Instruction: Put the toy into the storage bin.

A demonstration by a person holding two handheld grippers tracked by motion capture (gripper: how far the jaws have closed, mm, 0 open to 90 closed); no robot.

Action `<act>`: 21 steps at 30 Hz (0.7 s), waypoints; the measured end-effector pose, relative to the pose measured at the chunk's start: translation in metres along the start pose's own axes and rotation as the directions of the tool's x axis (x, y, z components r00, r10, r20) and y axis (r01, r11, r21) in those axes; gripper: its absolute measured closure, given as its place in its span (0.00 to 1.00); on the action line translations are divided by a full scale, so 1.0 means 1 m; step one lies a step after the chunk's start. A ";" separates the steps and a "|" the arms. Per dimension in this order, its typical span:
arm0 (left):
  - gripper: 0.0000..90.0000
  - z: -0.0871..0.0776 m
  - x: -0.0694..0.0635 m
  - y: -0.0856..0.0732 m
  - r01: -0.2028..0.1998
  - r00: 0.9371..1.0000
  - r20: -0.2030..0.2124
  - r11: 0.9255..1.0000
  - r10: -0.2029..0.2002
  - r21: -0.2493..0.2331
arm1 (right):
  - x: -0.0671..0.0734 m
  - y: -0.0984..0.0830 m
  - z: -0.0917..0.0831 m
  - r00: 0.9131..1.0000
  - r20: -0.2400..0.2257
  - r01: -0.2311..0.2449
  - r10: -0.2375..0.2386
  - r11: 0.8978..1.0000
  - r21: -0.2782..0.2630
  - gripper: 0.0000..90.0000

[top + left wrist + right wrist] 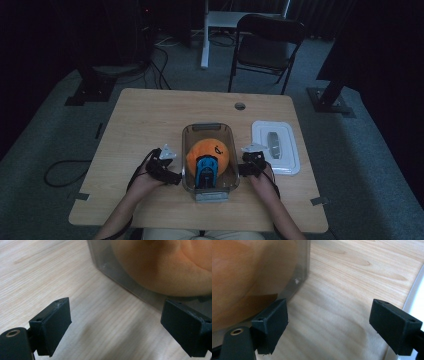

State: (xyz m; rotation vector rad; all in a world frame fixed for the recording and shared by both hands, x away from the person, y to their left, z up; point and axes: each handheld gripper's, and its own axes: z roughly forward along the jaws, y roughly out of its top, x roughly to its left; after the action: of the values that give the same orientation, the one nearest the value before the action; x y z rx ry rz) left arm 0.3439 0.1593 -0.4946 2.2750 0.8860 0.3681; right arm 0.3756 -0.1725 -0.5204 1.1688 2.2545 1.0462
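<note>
A clear container holding an orange plush and a blue toy car is seen near the front middle of the wooden table. It is flanked by the left gripper just beside its left wall and the right gripper just beside its right wall. Both sets of jaws are held wide apart with nothing gripped, and a white lid is laid to the right.

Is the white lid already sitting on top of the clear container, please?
No, the white lid lies flat on the table to the right of the clear container, which stands open with an orange plush inside.
</note>
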 end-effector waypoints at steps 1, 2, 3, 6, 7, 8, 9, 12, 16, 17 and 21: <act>0.11 0.000 0.000 0.000 0.000 1.000 0.000 1.000 0.000 0.000 | 0.000 0.000 0.000 1.000 0.000 0.000 0.000 1.000 0.000 0.17; 0.11 0.000 -0.001 0.000 -0.003 1.000 -0.001 1.000 0.003 0.002 | -0.002 0.001 0.002 1.000 -0.012 -0.002 0.002 1.000 0.005 0.17; 0.11 -0.001 -0.001 0.000 -0.001 1.000 -0.001 1.000 0.001 0.004 | -0.003 0.003 0.003 1.000 -0.021 0.000 0.000 1.000 0.007 0.17; 0.11 -0.001 -0.005 -0.001 -0.003 1.000 -0.002 1.000 0.003 0.008 | -0.007 0.007 0.009 0.999 -0.040 0.008 -0.008 1.000 0.005 0.18; 0.11 -0.001 -0.006 -0.001 -0.007 1.000 0.001 1.000 0.007 0.011 | -0.008 0.008 0.010 0.999 -0.048 0.011 -0.010 1.000 0.005 0.18; 0.11 -0.001 -0.007 -0.001 -0.012 1.000 0.005 1.000 0.012 0.016 | -0.010 0.009 0.012 0.999 -0.054 0.009 -0.009 1.000 0.009 0.18; 0.11 -0.001 -0.007 -0.001 -0.012 1.000 0.005 1.000 0.012 0.016 | -0.011 0.010 0.013 0.998 -0.057 0.002 -0.002 1.000 0.008 0.18; 0.11 0.001 -0.013 -0.001 -0.026 1.000 0.008 0.999 0.026 0.026 | -0.013 0.013 0.015 0.998 -0.064 -0.004 0.005 1.000 0.021 0.21; 0.11 0.002 -0.013 -0.002 -0.013 1.000 0.027 1.000 0.012 0.016 | -0.017 0.016 0.007 0.999 -0.043 -0.009 0.008 1.000 -0.020 0.16; 0.10 0.003 -0.014 -0.003 -0.011 0.999 0.031 1.000 0.011 0.015 | -0.018 0.017 0.003 0.999 -0.043 -0.026 0.024 0.999 -0.041 0.15; 0.10 0.003 -0.015 -0.003 -0.011 0.999 0.034 1.000 0.011 0.012 | -0.023 0.022 -0.014 1.000 -0.007 -0.027 0.026 0.994 -0.110 0.15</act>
State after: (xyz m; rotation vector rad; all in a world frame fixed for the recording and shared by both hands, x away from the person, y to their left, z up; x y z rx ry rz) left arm 0.3328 0.1498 -0.4990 2.2919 0.8611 0.3285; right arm 0.3910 -0.1890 -0.4946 1.1542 2.1614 1.1699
